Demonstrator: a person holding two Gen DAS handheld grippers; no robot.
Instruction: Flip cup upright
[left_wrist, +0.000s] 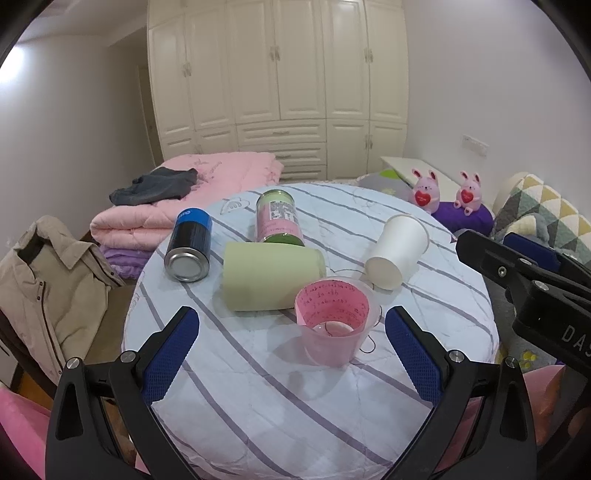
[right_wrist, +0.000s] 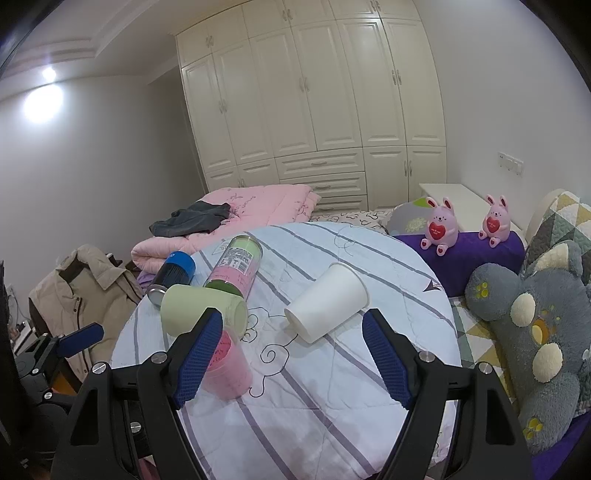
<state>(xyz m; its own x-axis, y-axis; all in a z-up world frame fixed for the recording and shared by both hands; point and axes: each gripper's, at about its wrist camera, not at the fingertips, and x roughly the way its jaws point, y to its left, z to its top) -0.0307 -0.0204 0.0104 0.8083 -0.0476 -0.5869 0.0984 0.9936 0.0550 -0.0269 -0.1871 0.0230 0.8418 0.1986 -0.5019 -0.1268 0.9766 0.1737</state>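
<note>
The right claw (right_wrist: 291, 354) is held wide open and empty above the round table (right_wrist: 332, 424), and the white cup (right_wrist: 327, 301) is framed between its two blue pads. This cup lies on its side on the striped cloth, base toward the claw, mouth pointing away. The left claw (left_wrist: 291, 354) is also open and empty, with the pink cup (left_wrist: 332, 321) standing upright between its fingers. Left of the white cup a green cup (right_wrist: 203, 310) lies on its side, touching the pink one; behind it two cans (right_wrist: 236, 266) are lying. The white cup looks like thin paper, so it could be crushed by a hard squeeze, or rolled away over the soft cloth if only one pad touches first. The pink cup could be knocked by the right claw's left finger, which is near it.
</note>
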